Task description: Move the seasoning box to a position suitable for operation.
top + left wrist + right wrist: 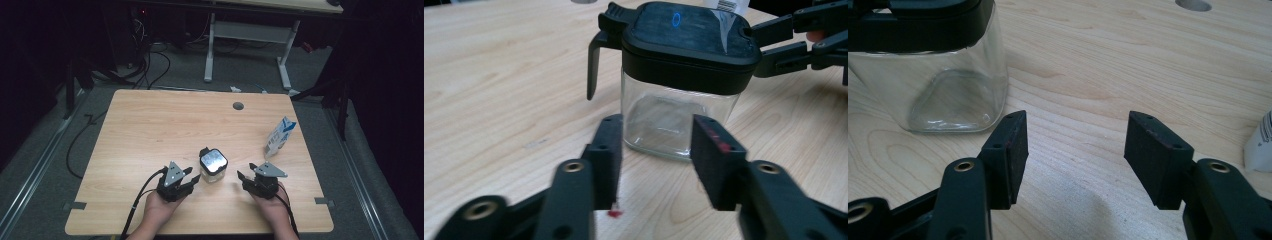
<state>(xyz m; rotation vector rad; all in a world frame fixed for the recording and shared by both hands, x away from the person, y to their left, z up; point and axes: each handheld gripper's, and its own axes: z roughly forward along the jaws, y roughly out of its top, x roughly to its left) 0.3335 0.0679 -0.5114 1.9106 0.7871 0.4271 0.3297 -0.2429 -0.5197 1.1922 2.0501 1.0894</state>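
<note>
Near the front edge of the table (150, 125), we see a glass jar (213, 166) with a black lid between the left gripper (191, 177) and right gripper (245, 176). Both are wide apart, holding nothing. Near the right edge stands a carton (279, 137).

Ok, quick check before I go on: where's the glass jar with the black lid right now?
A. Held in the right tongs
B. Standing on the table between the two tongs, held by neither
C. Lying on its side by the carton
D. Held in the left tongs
B: the glass jar stands upright on the table, with the open left tongs and open right tongs on either side, neither closed on it.
</note>
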